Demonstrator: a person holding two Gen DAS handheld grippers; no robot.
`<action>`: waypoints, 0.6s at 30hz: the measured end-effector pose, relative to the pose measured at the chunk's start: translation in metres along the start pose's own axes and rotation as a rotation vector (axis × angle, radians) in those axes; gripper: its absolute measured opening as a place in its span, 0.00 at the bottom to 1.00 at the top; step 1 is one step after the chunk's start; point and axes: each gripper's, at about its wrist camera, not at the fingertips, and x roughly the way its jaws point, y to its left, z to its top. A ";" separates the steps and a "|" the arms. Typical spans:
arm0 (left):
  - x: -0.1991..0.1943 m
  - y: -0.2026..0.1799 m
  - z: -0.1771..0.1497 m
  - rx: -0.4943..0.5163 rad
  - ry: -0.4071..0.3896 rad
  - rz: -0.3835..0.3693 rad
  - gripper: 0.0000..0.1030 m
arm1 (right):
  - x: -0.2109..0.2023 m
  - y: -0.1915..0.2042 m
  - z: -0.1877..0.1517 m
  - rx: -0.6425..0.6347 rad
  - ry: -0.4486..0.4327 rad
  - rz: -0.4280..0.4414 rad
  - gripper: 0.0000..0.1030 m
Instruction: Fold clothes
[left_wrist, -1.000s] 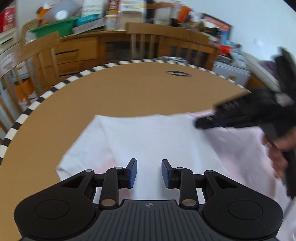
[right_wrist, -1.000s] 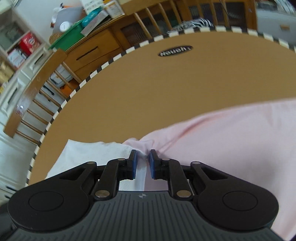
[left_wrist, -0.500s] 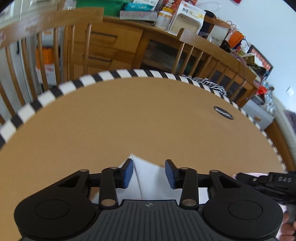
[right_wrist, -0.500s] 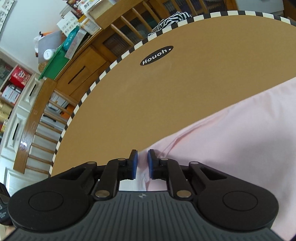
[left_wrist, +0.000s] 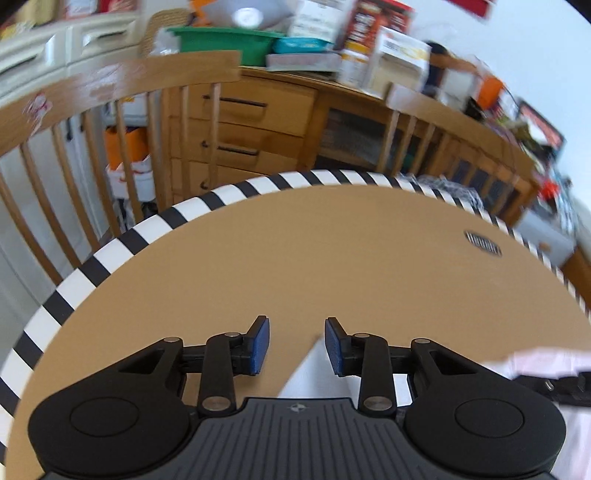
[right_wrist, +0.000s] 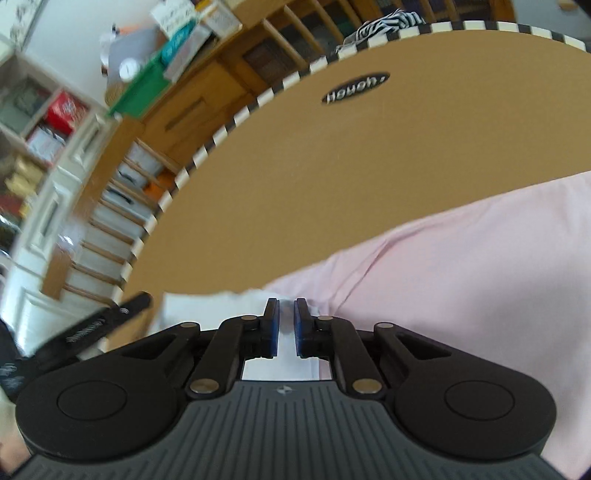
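The pale pink garment lies spread on the round tan table, running away to the right of the right gripper. That gripper's two fingers are almost pressed together, only a thin slit between the blue pads, and a white fold of the cloth sits in and just behind that slit. It looks like a pinch on the fabric's edge, though whether the pads truly bite I cannot tell.

The left gripper has its fingers spread partway and they are narrowing. A white corner of the cloth pokes up just inside its right finger, touching neither pad that I can see. The right gripper's black tip shows at the far right, beside pink cloth.

To do this well, I'd say the left should slide so the corner sits squarely between its pads before they meet, low to the table so it catches one layer. Then both hands should carry the edge together, level, keeping the cloth taut.

On the table beyond the fingers there is a black oval label with white lettering, upside down here and too blurred to read with confidence.
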 end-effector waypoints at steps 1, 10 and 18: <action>-0.002 -0.002 -0.002 0.022 0.004 0.003 0.35 | 0.005 0.002 -0.001 -0.013 -0.010 -0.012 0.07; -0.083 -0.006 -0.037 0.175 0.022 -0.038 0.54 | -0.055 0.023 -0.039 -0.161 -0.128 -0.036 0.29; -0.163 0.020 -0.117 0.215 0.061 -0.079 0.56 | -0.089 0.048 -0.140 -0.247 -0.017 0.101 0.28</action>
